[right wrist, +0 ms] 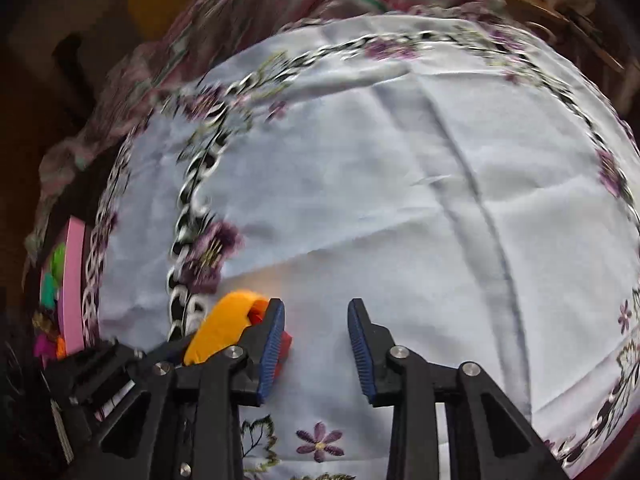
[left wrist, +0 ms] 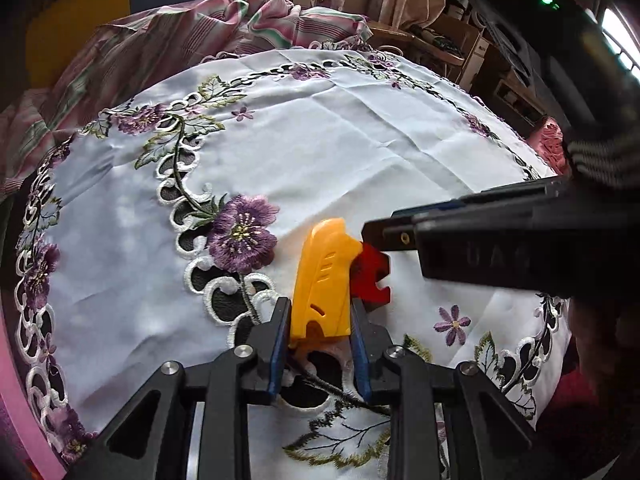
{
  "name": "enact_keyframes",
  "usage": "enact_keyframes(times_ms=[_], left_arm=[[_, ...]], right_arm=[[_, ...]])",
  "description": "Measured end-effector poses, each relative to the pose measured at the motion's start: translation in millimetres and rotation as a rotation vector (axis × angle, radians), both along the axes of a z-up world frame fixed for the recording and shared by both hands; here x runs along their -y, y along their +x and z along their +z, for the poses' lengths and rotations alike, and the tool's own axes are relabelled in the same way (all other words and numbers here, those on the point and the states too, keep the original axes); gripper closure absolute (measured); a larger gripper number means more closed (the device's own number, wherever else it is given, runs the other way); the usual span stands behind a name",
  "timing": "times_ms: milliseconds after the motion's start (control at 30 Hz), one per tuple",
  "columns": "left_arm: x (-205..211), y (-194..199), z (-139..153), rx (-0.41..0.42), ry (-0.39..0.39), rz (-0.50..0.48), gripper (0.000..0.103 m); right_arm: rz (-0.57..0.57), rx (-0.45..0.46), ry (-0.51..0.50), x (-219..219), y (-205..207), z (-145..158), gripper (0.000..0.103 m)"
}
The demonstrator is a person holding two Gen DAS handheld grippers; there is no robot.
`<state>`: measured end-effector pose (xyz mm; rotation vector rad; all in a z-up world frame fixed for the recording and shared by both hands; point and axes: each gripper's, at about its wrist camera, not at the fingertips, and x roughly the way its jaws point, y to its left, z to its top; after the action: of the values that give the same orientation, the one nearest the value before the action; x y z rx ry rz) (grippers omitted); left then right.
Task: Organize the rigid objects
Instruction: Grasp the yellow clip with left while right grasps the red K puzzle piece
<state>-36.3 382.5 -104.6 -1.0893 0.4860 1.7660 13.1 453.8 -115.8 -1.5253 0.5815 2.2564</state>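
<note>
My left gripper (left wrist: 320,316) is shut on a yellow plastic piece (left wrist: 322,276), held upright just above the embroidered white tablecloth (left wrist: 340,140). A red notched plastic piece (left wrist: 370,276) sits against the yellow piece's right side. My right gripper (right wrist: 316,316) is open and empty; it comes in from the right in the left wrist view (left wrist: 384,236), its tip just above the red piece. In the blurred right wrist view the yellow piece (right wrist: 224,328) and a bit of the red piece (right wrist: 284,344) lie left of my left finger.
A pink tray edge (right wrist: 74,280) with small colourful pieces stands at the table's left. A striped pink cloth (left wrist: 180,28) is heaped behind the table. Shelves and boxes (left wrist: 472,48) stand at the back right.
</note>
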Motion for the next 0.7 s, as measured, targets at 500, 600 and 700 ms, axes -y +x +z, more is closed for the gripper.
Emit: enact_keyframes(times_ms=[500,600,700], left_arm=[[47,-36,3,0.033,0.011,0.167,0.075],[53,-39,1,0.028,-0.001,0.192,0.075],[56,-38,0,0.009,-0.012,0.198,0.075]], right_arm=[[0.155,-0.175,-0.103,18,5,25,0.065],[0.198,-0.149,-0.086,31,-1,21,0.062],[0.244,-0.135,-0.077,42,-4,15,0.061]])
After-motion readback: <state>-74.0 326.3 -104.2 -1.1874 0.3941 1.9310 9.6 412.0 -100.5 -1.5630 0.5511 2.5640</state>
